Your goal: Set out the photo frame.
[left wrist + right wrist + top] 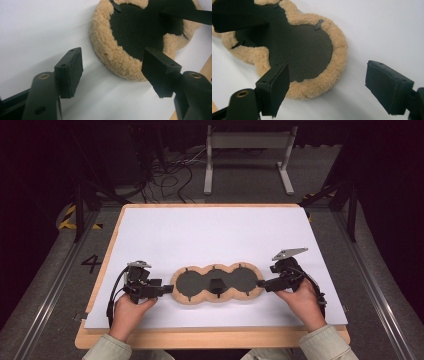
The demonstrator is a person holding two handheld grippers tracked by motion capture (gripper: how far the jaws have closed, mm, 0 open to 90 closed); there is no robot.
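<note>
A three-lobed pad (216, 284) with a tan fleece rim and a black inner face lies flat on the white sheet, near the front of the table. Small black tabs sit along its rim, and a black strap piece (217, 286) lies on the middle lobe. My left gripper (167, 290) is at the pad's left end, open. In the left gripper view the fleece rim (113, 53) lies just ahead of the gripper (115, 68), untouched by the pads. My right gripper (261, 284) is at the pad's right end, also open. The rim (338, 50) lies ahead of that gripper (330, 85).
The white sheet (210, 230) covers most of a wooden table (210, 338), whose front edge shows near the person's sleeves. Beyond the table stand a grey metal frame (247, 150) and loose cables (170, 180) on the floor. Dark rails run along both sides.
</note>
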